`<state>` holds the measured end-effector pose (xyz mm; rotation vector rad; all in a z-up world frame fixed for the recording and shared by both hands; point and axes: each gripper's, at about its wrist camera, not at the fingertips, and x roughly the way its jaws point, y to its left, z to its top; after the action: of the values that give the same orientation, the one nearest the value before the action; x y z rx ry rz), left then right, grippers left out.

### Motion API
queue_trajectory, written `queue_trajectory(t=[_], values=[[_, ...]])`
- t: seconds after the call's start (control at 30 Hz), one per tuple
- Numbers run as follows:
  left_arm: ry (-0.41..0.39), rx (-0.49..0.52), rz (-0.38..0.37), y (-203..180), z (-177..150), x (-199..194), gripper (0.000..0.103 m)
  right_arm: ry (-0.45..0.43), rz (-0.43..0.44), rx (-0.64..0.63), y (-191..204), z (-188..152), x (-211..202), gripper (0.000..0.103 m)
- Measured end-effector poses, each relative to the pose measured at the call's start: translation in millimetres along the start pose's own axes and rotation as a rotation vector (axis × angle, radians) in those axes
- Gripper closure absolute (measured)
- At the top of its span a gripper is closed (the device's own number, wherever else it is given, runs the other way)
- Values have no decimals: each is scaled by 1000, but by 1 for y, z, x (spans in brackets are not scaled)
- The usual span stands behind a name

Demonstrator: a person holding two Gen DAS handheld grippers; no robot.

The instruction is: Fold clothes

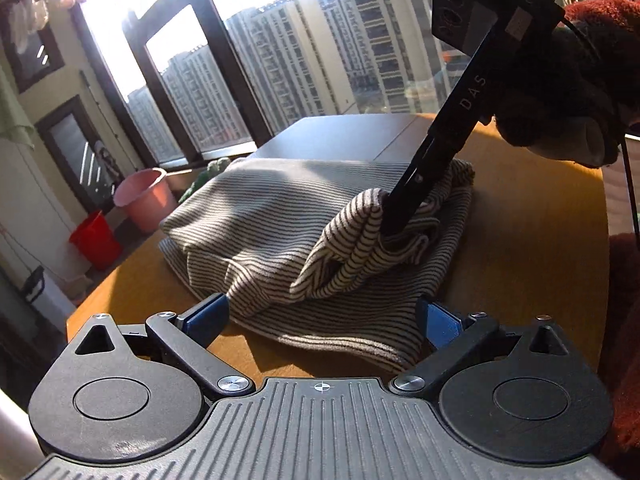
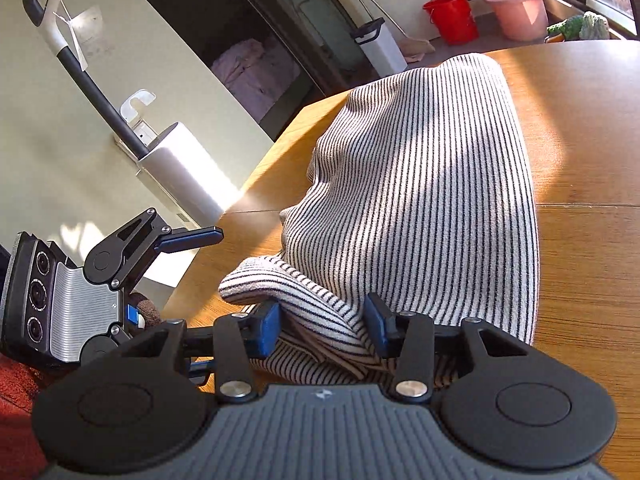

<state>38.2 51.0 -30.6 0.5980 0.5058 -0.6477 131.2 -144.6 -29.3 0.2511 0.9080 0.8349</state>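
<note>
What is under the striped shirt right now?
The striped shirt lies on the wooden table, folded over itself. The right gripper has a bunched fold between its fingers. Anything under the cloth is covered and cannot be seen.

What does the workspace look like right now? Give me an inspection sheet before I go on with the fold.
Surface: wooden table, sunlit, with a seam across it.
Job's things: striped garment, partly folded, one end bunched up.
Clutter: nothing seen on the table besides the garment.
Grippers: right hand-held gripper has its blue pads on either side of the bunched end; the left wrist view shows it pinching that fabric. Left hand-held gripper is open at the garment's near edge.
Cables: a thin dark cord hangs by the right hand.
Surroundings: pink bucket, red bucket, upright vacuum at the wall, big windows facing high-rises.
</note>
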Motion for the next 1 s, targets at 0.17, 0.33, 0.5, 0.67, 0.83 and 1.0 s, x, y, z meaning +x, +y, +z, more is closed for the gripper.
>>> queue_trajectory(t=[0.17,0.33,0.5,0.67,0.83,1.0], values=[[6,-101,-54,17,-3,-2,1,-8,-134,-354,44,-19,3,49],[17,-239,9,44,-14,-15,0,27,-237,-690,77,-43,20,29],[29,-248,33,49,-20,-24,0,48,-312,-908,92,-58,29,38],[31,-134,23,29,-16,-22,0,35,-176,-468,51,-20,17,55],[11,37,59,6,-5,2,0,29,-23,-120,12,2,5,57],[-32,197,89,-10,9,35,0,26,33,-16,-3,4,1,57]])
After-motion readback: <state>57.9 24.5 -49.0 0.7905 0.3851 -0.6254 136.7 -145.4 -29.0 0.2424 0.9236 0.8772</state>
